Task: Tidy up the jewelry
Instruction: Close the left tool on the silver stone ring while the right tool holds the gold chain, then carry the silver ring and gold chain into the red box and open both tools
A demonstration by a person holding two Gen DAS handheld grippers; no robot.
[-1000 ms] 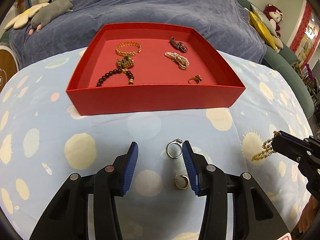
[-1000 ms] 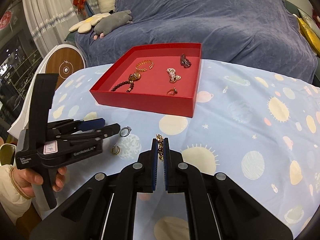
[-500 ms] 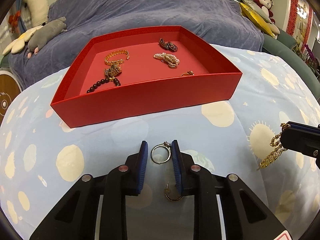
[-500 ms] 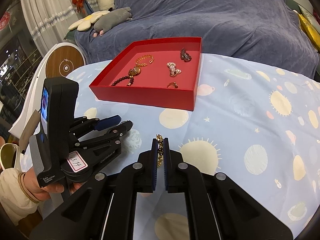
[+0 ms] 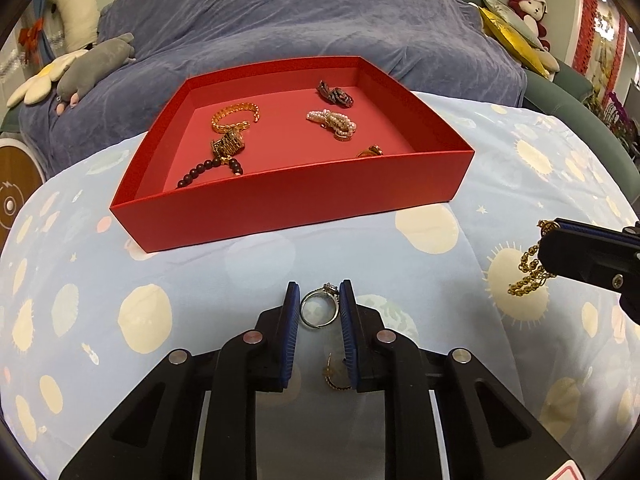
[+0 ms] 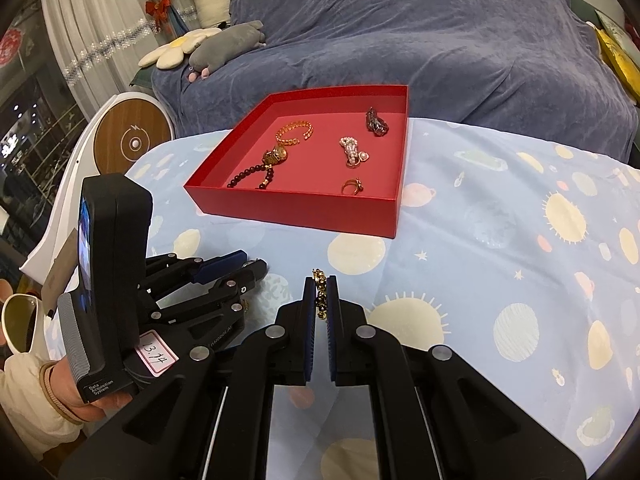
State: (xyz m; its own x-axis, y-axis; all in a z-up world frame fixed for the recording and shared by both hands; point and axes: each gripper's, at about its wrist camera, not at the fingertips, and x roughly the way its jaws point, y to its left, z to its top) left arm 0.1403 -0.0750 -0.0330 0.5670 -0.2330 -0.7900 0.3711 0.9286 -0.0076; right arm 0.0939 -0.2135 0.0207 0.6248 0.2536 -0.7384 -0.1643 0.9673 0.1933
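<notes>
My left gripper [image 5: 319, 304] is shut on a silver ring [image 5: 320, 311] with a small stone, held just above the cloth. A gold hoop earring [image 5: 335, 376] lies on the cloth below it. My right gripper [image 6: 320, 294] is shut on a gold chain [image 6: 320, 294], which also hangs from it in the left wrist view [image 5: 530, 270]. The red tray [image 5: 296, 196] ahead holds a gold bangle [image 5: 234, 114], a dark bead bracelet [image 5: 212, 168], a pearl piece [image 5: 334, 120], a dark brooch [image 5: 335, 94] and a gold ring [image 5: 370, 152].
The tray stands on a round table under a light blue cloth [image 5: 80, 280] with sun and planet prints. A sofa under a blue-grey cover [image 5: 280, 20] with plush toys [image 5: 80, 68] lies behind. The left gripper body [image 6: 132, 292] is to the left of my right gripper.
My left gripper has closed on the silver ring and lifted it slightly, tilting toward the tray. My right gripper still holds the gold chain, a little higher.
</notes>
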